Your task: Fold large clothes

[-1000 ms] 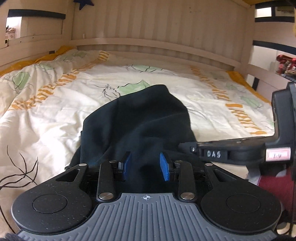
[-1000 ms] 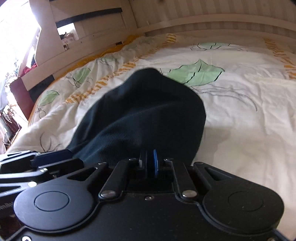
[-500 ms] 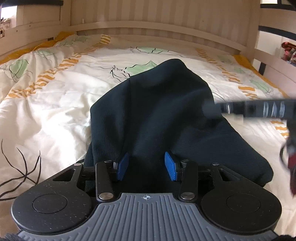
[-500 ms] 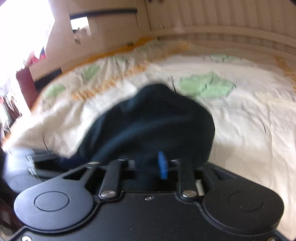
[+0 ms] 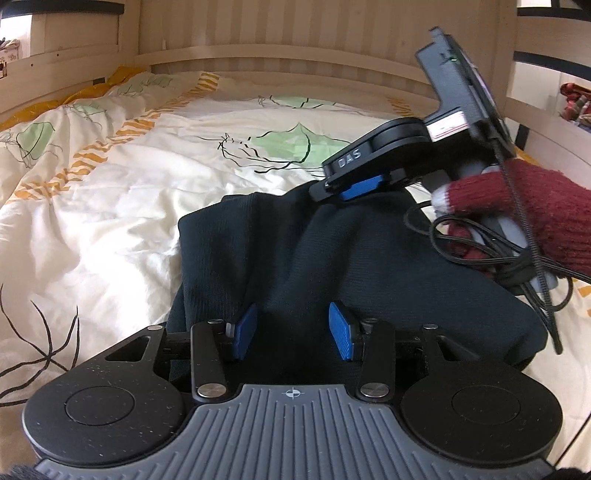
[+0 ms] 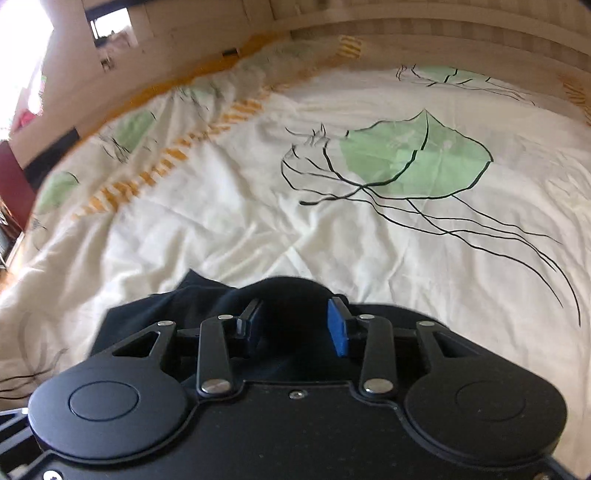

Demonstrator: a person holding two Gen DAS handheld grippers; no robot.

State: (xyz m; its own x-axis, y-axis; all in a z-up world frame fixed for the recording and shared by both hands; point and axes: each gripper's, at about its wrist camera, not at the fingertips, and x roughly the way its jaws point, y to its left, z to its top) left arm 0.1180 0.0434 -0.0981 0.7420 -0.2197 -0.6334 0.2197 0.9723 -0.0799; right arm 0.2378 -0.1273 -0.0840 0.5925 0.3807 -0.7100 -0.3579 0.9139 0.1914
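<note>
A dark garment is spread on the duvet. The left gripper is held open over its near edge, nothing being pinched. The right gripper, its jaws just parted, is likewise open above the cloth's far edge.

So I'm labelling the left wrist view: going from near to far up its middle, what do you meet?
Left gripper → dark garment → white leaf-print duvet → wooden slatted bed wall.
</note>
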